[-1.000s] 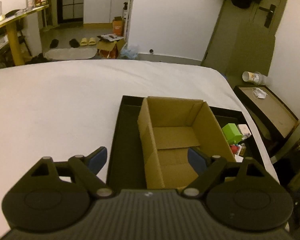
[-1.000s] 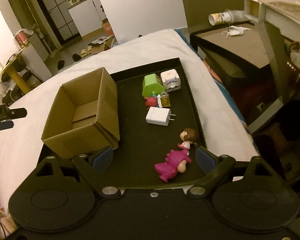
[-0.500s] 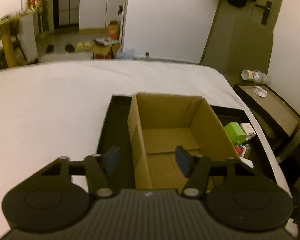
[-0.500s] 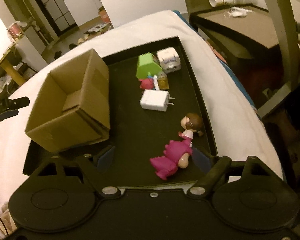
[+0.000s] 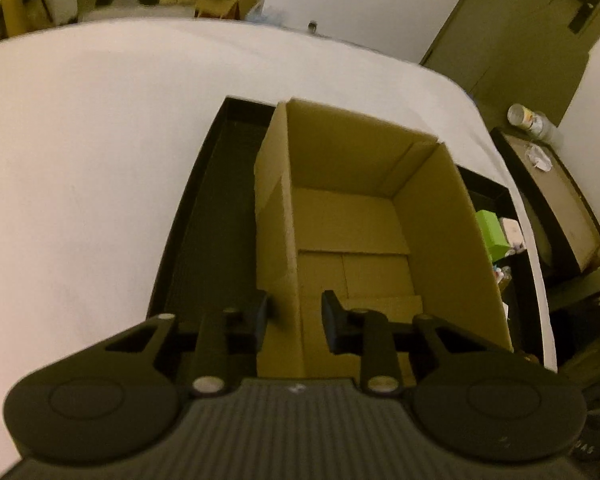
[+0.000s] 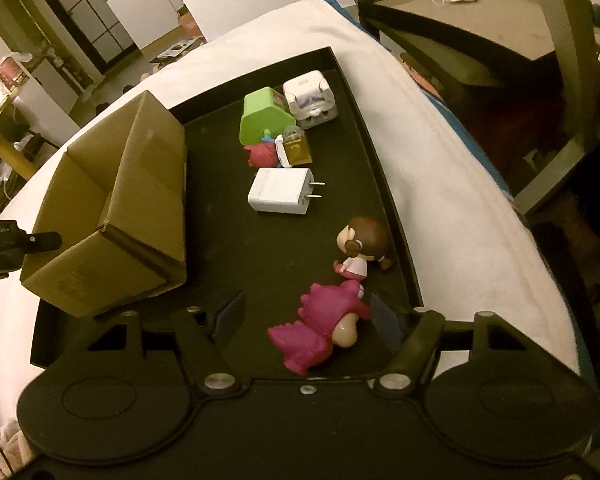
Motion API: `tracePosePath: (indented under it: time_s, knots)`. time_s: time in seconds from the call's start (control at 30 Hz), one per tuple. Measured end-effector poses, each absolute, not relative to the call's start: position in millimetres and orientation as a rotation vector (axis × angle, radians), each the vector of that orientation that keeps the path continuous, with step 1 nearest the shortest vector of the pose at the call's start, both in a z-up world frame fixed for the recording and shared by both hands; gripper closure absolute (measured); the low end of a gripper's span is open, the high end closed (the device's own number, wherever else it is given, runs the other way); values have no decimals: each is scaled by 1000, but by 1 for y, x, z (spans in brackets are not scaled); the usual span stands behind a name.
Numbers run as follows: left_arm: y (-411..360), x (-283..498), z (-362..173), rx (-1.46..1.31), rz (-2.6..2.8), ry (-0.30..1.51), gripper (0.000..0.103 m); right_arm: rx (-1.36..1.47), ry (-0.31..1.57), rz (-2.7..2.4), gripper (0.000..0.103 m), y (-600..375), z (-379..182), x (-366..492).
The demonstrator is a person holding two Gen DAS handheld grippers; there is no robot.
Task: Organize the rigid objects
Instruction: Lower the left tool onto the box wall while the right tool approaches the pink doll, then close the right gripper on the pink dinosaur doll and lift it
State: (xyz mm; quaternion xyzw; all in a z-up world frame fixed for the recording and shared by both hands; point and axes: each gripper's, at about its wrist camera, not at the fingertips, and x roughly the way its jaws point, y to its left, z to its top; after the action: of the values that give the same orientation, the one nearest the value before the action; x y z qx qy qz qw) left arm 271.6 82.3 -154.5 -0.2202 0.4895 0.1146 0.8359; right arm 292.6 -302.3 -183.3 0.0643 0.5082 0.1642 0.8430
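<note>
Two grippers work over the tray: the left straddles the box wall with a narrow gap, the right gapes wide around the pink dinosaur.

We see warm, dim light, a white wall, an olive door and a dark side table beside the white bed.

One cardboard box, one black tray, two figurines, one white charger, two toy cubes
</note>
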Motion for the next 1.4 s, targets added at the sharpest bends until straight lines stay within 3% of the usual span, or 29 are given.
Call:
tracePosePath:
  time_s: [0.33, 0.6, 0.87, 1.07, 1.4]
  knots:
    - [101, 283, -173, -623, 271, 1245, 79, 131, 1100, 361, 36, -300, -189, 296]
    - [86, 289, -177, -506, 290, 1290, 80, 105, 1137, 342, 38, -294, -196, 299]
    - [88, 292, -181, -471, 298, 1305, 88, 116, 1166, 321, 41, -285, -200, 304]
    - [90, 290, -179, -373, 302, 1305, 90, 128, 1193, 312, 54, -281, -206, 308]
    - [92, 279, -183, -378, 352, 1256, 91, 38, 1177, 272, 60, -269, -208, 307]
